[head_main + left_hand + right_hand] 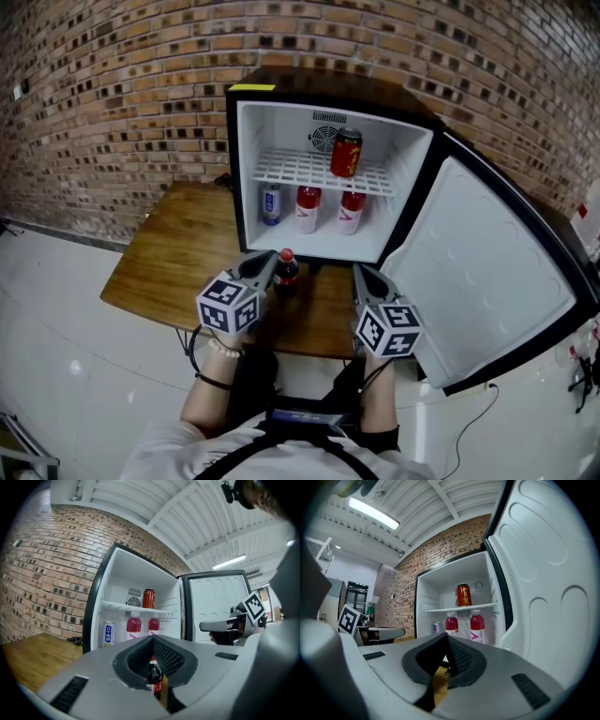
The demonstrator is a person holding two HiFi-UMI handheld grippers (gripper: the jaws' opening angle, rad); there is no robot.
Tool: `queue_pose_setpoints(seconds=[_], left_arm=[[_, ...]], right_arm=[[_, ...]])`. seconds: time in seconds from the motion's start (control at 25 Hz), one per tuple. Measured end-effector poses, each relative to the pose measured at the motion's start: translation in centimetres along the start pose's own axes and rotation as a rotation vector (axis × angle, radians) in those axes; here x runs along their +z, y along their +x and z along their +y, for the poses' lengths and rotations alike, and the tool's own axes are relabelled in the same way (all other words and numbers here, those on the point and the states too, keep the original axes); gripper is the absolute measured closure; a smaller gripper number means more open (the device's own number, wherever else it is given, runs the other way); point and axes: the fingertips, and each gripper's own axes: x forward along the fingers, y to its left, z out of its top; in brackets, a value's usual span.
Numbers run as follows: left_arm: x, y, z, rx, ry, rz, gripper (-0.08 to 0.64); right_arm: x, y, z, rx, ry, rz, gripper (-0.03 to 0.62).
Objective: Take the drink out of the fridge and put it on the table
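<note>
A dark cola bottle [286,272] with a red cap stands upright on the wooden table [159,267], just in front of the open fridge [323,122]. My left gripper [267,266] sits right beside it on the left, jaws shut and holding nothing. In the left gripper view the bottle [154,677] shows just beyond the closed tips of the left gripper [152,639]. My right gripper [362,275] hovers to the bottle's right over the table's front edge. In its own view the right gripper [448,638] is shut and empty.
Inside the fridge a red can [346,153] stands on the wire shelf. Below it are a blue-white can [272,203] and two pink bottles [308,208] [352,211]. The fridge door [487,281] hangs open to the right. A brick wall [112,94] runs behind.
</note>
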Motion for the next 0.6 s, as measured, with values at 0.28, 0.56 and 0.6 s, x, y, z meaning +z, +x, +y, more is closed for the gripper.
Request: queue_pose_setpoints(seconds=[0.28, 0.56, 0.6], left_arm=[[0.6, -0.1, 0.3, 0.000, -0.006, -0.010, 0.557], [0.9, 0.0, 0.0, -0.015, -0.013, -0.012, 0.557], [1.0, 0.0, 0.0, -0.016, -0.010, -0.011, 0.557]], right_arm=[[0.9, 0.2, 0.2, 0.006, -0.014, -0.007, 0.578], [1.2, 0.3, 0.5, 0.014, -0.020, -0.013, 0.578], [1.3, 0.2, 0.5, 0.015, -0.020, -0.015, 0.578]])
